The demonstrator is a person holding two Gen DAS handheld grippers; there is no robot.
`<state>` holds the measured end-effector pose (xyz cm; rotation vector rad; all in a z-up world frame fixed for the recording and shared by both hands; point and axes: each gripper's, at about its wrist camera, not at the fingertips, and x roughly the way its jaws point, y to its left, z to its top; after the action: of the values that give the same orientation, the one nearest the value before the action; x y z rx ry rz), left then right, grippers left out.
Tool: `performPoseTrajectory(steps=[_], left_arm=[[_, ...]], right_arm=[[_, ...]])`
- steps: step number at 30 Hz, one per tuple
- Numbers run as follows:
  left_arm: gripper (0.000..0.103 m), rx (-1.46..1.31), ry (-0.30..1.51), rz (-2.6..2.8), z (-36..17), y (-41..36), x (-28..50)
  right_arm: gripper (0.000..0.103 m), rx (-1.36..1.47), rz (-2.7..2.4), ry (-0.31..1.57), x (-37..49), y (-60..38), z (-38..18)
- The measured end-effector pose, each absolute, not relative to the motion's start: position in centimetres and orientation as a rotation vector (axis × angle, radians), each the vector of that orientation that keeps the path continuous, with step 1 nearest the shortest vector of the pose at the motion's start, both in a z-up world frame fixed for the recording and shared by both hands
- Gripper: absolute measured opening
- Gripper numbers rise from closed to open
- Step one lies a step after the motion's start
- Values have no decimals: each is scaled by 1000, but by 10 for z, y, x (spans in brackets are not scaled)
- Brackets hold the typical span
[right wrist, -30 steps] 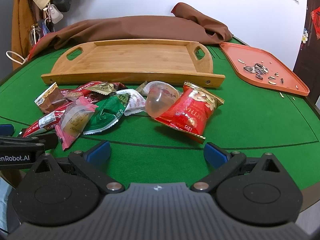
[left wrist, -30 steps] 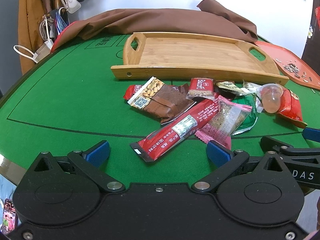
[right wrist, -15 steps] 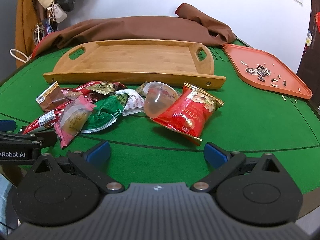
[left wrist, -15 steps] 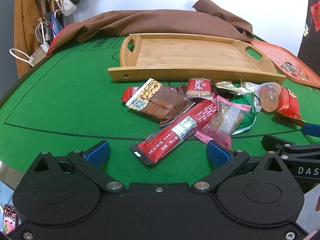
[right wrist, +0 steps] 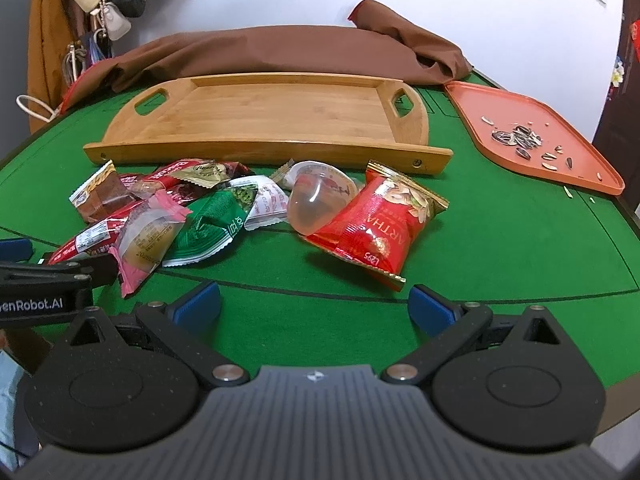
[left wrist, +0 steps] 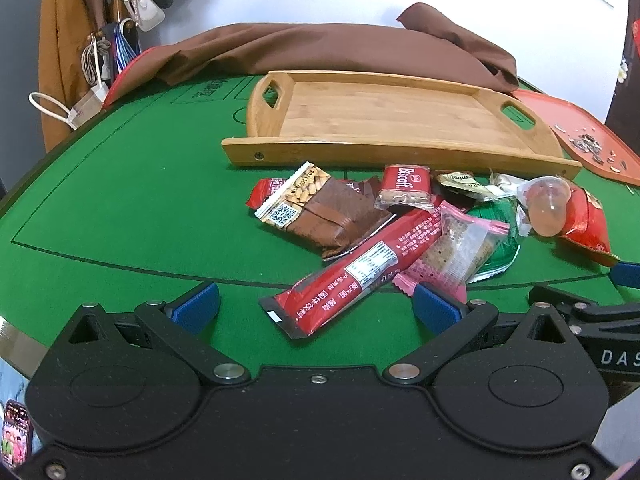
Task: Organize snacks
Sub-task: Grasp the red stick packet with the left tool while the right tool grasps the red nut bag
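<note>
A heap of snack packets lies on the green table in front of a bare wooden tray (left wrist: 384, 120) (right wrist: 264, 116). In the left wrist view a long red bar (left wrist: 360, 268) points toward my open left gripper (left wrist: 316, 306), its near end lying between the blue pads. Behind it sit a brown peanut packet (left wrist: 320, 208), a Biscoff packet (left wrist: 406, 186), a pink-edged clear packet (left wrist: 456, 244) and a jelly cup (left wrist: 546, 206). My open right gripper (right wrist: 314, 304) hovers just short of a red nut bag (right wrist: 380, 222), beside the jelly cup (right wrist: 310, 204) and a green packet (right wrist: 210, 226).
An orange tray (right wrist: 560, 168) with sunflower seeds sits at the right. A brown cloth (right wrist: 280, 48) is bunched behind the wooden tray. Bags and a coat hang at the far left (left wrist: 100, 40). Open green felt lies left of the heap (left wrist: 120, 200).
Both grippers have edged slightly forward toward the heap, so the snacks sit a little nearer in each view. Nothing on the table has moved, and both grippers stay open.
</note>
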<state>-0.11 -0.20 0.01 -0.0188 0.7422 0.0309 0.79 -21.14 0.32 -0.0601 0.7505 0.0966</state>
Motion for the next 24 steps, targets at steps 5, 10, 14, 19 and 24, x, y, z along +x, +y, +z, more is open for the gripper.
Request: performPoseTrajectory(steps=[5,10,14,19,24], left_arm=[[103,-42,759,28,5,2,1],[100,-92,736,-29,13,6,-2],[87,-57,708,-69,19,3,-5],[50,2,726,-50,17,5,0],[38,10,742,-112,18,2,2]], right_arm=[[103,-12,89,755,9,-223,9],[103,3,45,685,9,-238,21],[100,14,23,647,14,-247,29],[92,39,-13,647,27,-255,29],[90,60,-10,658,37,-257,27]])
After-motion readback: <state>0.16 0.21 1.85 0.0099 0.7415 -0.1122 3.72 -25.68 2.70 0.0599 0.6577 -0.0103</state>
